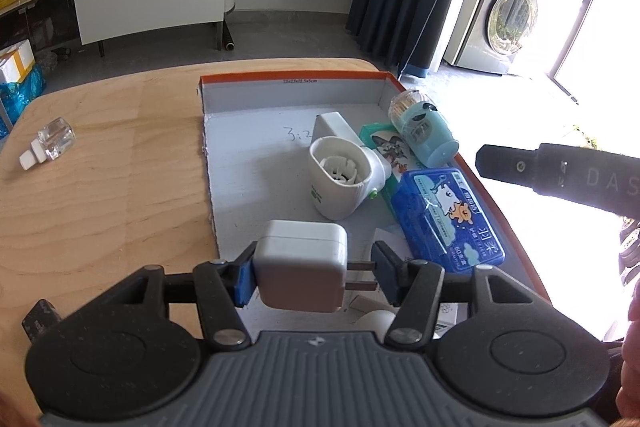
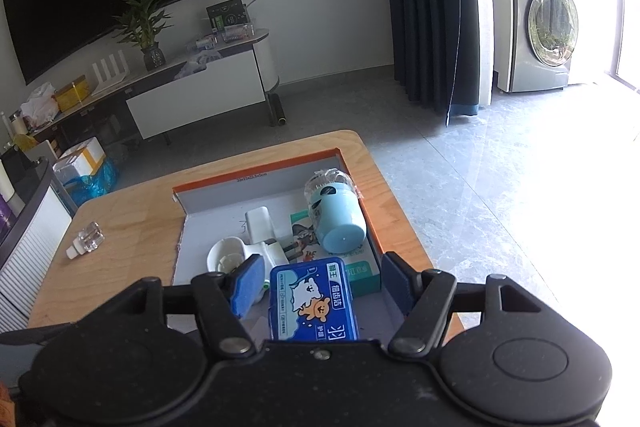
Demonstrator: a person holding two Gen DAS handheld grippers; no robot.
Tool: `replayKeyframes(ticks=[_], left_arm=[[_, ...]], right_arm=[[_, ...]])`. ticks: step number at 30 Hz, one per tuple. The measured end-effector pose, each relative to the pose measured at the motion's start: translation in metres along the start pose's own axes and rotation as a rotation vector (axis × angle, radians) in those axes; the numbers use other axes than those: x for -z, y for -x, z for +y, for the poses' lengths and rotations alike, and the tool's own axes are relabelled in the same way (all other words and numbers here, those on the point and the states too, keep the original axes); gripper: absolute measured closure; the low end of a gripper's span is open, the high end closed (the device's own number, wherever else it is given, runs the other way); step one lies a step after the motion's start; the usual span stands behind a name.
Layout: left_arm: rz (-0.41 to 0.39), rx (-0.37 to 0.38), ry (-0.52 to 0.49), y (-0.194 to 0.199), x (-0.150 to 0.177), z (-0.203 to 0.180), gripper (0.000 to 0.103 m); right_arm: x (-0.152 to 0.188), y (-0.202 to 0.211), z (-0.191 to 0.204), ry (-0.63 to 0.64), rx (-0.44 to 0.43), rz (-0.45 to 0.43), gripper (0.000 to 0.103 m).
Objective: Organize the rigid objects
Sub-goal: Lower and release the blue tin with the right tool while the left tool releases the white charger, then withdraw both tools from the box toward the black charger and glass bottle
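Clamped across my left gripper (image 1: 314,277) was the white charger (image 1: 302,265), one pad on its flat side and the other against the tips of its two prongs, held just over the near end of the orange-edged box (image 1: 294,78) on the desk (image 1: 108,195). My right gripper (image 2: 320,285) stood with its pads apart, the blue floss case (image 2: 312,301) lying between them in the box with a clear gap on either side. Most of the box's grey floor on its left half lay bare, right up to the left wall. The right half was crowded: a white cup-shaped plug-in device (image 1: 340,179) lay tipped toward me, a green card (image 1: 386,147) sat under it, and a pale blue jar with a clear lid (image 1: 424,133) lay on its side against the right wall. Left of the box the desk was open wood, with only a small clear bottle (image 1: 50,143) lying near its far left edge.
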State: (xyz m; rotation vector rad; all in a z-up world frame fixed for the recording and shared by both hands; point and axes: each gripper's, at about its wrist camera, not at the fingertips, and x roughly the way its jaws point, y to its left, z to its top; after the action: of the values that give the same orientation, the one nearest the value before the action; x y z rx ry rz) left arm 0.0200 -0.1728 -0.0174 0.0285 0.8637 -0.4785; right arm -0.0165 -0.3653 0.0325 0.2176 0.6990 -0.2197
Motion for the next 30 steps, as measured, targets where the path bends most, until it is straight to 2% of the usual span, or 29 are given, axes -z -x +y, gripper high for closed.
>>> replayKeyframes(ticks=[3,4,8,17,30], left_arm=[[-0.017,0.036,-0.001,0.004,-0.001,-0.002,0.040],[-0.022,0.037,-0.007,0.005,-0.002,-0.004,0.035],[-0.040,0.017,-0.022,0.011,-0.004,-0.006,0.034],[-0.046,-0.088,0.007,0.023,-0.008,0.015,0.026],[-0.072,-0.158,0.079,0.044,-0.002,0.058,0.024]], right_arm=[[0.000,0.001,0.001,-0.001,-0.003,-0.002,0.025],[0.000,0.002,0.002,-0.001,-0.004,-0.003,0.025],[-0.001,0.003,0.005,0.002,-0.015,-0.009,0.025],[0.002,0.006,0.018,0.019,-0.030,-0.003,0.023],[0.014,0.003,0.059,0.079,-0.092,0.035,0.023]])
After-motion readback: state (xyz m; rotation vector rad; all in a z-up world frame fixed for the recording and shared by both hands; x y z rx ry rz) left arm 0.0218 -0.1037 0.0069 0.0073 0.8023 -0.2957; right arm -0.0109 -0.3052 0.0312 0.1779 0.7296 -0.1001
